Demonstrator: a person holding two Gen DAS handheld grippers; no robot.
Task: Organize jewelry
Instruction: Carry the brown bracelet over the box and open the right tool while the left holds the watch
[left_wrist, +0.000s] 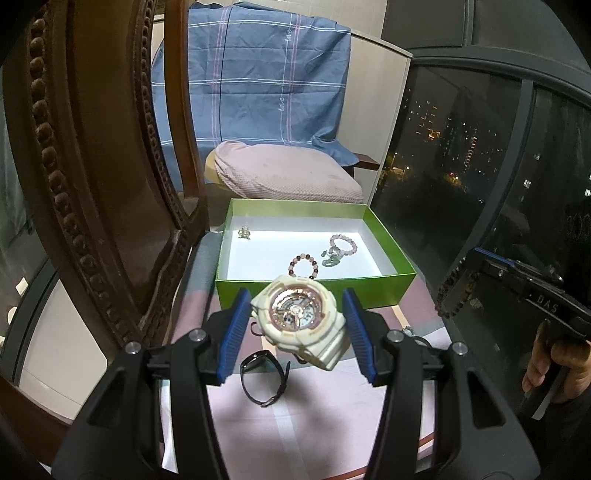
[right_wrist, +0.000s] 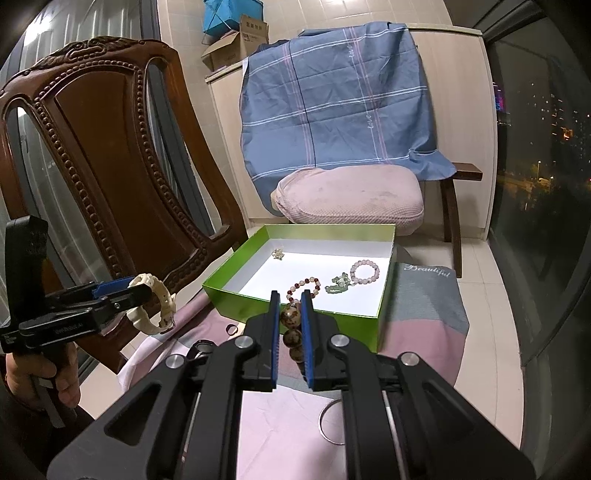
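My left gripper (left_wrist: 295, 308) is shut on a cream-white watch (left_wrist: 301, 321) and holds it above the cloth, just before the green box (left_wrist: 314, 291). The watch also shows in the right wrist view (right_wrist: 155, 308). My right gripper (right_wrist: 290, 306) is shut on a brown bead bracelet (right_wrist: 290, 317) near the box's front wall (right_wrist: 295, 314). Inside the box lie a red-pink bead bracelet (left_wrist: 303, 264), a pale pink bracelet (left_wrist: 343, 245), a green jade charm (left_wrist: 330, 260) and a small gold piece (left_wrist: 243, 233).
A black watch (left_wrist: 264, 380) lies on the pink cloth (left_wrist: 295, 424) under my left gripper. A metal ring (right_wrist: 332, 421) and a small dark ring (right_wrist: 231, 328) lie on the cloth. A carved wooden chair (right_wrist: 122, 166) stands left. A window (left_wrist: 480, 166) is right.
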